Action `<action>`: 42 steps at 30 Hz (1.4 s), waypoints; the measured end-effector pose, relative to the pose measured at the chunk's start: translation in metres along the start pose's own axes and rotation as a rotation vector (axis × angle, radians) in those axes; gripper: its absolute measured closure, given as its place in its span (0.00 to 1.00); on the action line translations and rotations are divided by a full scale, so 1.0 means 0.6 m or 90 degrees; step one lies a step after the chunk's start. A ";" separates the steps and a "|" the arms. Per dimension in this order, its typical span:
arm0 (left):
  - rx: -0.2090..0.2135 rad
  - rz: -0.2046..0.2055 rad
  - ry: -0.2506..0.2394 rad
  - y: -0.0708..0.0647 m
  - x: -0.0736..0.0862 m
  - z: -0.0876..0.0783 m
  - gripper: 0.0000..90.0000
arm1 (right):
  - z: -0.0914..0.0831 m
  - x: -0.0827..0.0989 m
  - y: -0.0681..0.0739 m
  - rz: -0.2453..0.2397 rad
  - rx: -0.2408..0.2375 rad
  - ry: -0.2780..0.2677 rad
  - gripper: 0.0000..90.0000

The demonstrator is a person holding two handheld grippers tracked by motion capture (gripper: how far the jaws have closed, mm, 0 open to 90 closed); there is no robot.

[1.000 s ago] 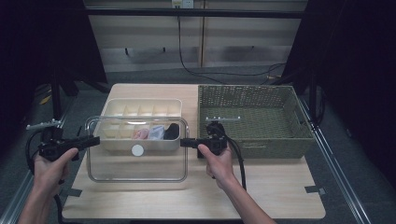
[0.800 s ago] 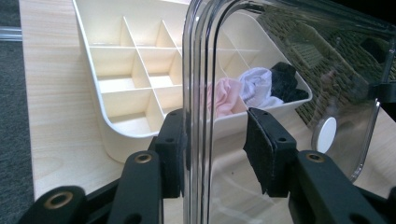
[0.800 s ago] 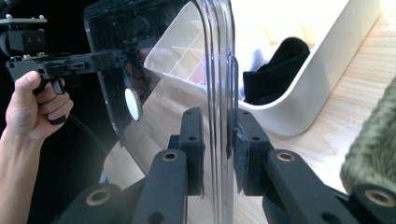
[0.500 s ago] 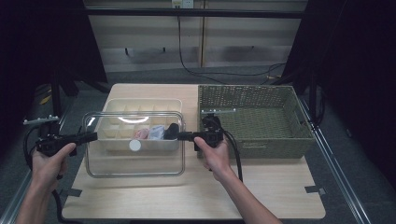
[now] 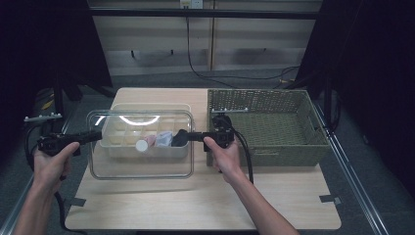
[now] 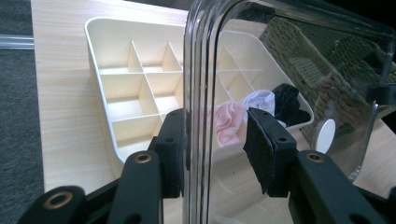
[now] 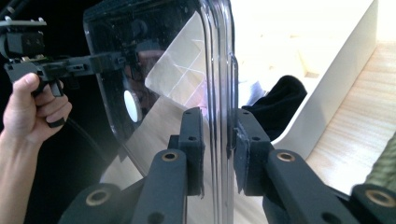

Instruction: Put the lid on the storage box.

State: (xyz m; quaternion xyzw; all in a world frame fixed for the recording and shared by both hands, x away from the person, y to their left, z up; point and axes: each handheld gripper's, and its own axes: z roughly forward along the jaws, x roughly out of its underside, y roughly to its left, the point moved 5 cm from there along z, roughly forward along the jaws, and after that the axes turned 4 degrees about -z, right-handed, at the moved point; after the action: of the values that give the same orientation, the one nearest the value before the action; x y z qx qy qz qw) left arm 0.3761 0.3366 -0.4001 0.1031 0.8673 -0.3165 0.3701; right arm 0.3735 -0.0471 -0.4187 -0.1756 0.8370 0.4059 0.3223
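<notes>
A clear plastic lid [image 5: 142, 166] with a white round disc [image 5: 141, 145] on it hangs level above a cream compartment tray [image 5: 147, 108]. My left gripper [image 5: 98, 134] is shut on the lid's left rim and my right gripper [image 5: 180, 138] on its right rim. In the left gripper view the jaws [image 6: 215, 140] straddle the rim of the lid [image 6: 289, 60]. Beyond it are the tray [image 6: 140, 79] and pink [image 6: 226, 122], white [image 6: 259, 99] and black [image 6: 287, 102] cloth pieces. The right gripper [image 7: 217, 144] pinches the edge of the lid [image 7: 154, 56].
A green woven basket [image 5: 266, 122] stands on the table right of the tray, close to my right hand. Bare wooden tabletop [image 5: 205, 205] lies in front. Cables trail from both grippers.
The lid, held at both ends, has risen a little off the table and now hangs over the tray's near side. Both hands went up with it.
</notes>
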 end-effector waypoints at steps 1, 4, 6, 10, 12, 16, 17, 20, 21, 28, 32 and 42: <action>0.002 -0.009 -0.005 -0.001 -0.002 0.000 0.67 | 0.001 -0.003 -0.002 -0.004 0.005 0.002 0.83; 0.000 -0.001 -0.001 -0.001 -0.007 -0.001 0.68 | 0.000 -0.012 -0.003 -0.006 0.008 -0.001 0.83; -0.002 0.000 -0.004 -0.001 -0.010 -0.002 0.68 | 0.000 -0.018 -0.002 -0.008 0.006 -0.006 0.83; -0.010 0.011 -0.007 -0.002 -0.021 -0.003 0.68 | 0.001 -0.026 0.000 -0.010 0.008 -0.013 0.83; -0.009 0.012 -0.008 -0.004 -0.026 -0.002 0.67 | 0.001 -0.030 -0.001 -0.007 0.011 -0.016 0.83; -0.012 0.016 -0.008 -0.003 -0.035 0.004 0.67 | 0.001 -0.038 -0.005 -0.004 0.010 -0.018 0.83; -0.012 0.014 -0.010 -0.003 -0.036 0.006 0.67 | 0.001 -0.041 -0.006 -0.005 0.011 -0.019 0.83; -0.014 0.012 -0.007 0.002 -0.037 0.013 0.67 | 0.003 -0.046 -0.011 -0.003 0.015 -0.017 0.83; -0.016 0.014 -0.004 0.005 -0.037 0.015 0.67 | 0.005 -0.047 -0.012 -0.003 0.015 -0.016 0.83; -0.015 0.010 0.012 0.015 -0.040 0.022 0.67 | 0.014 -0.057 -0.018 0.002 0.019 -0.013 0.83; -0.019 0.010 0.015 0.017 -0.046 0.024 0.67 | 0.017 -0.063 -0.019 0.005 0.022 -0.015 0.83; -0.024 0.017 0.018 0.020 -0.060 0.030 0.67 | 0.020 -0.081 -0.024 -0.004 0.030 -0.021 0.83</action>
State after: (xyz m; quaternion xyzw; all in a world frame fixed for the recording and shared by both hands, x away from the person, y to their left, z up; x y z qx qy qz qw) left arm 0.4170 0.3366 -0.3898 0.1120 0.8770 -0.2934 0.3637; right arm 0.4216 -0.0449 -0.3992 -0.1640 0.8401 0.3881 0.3415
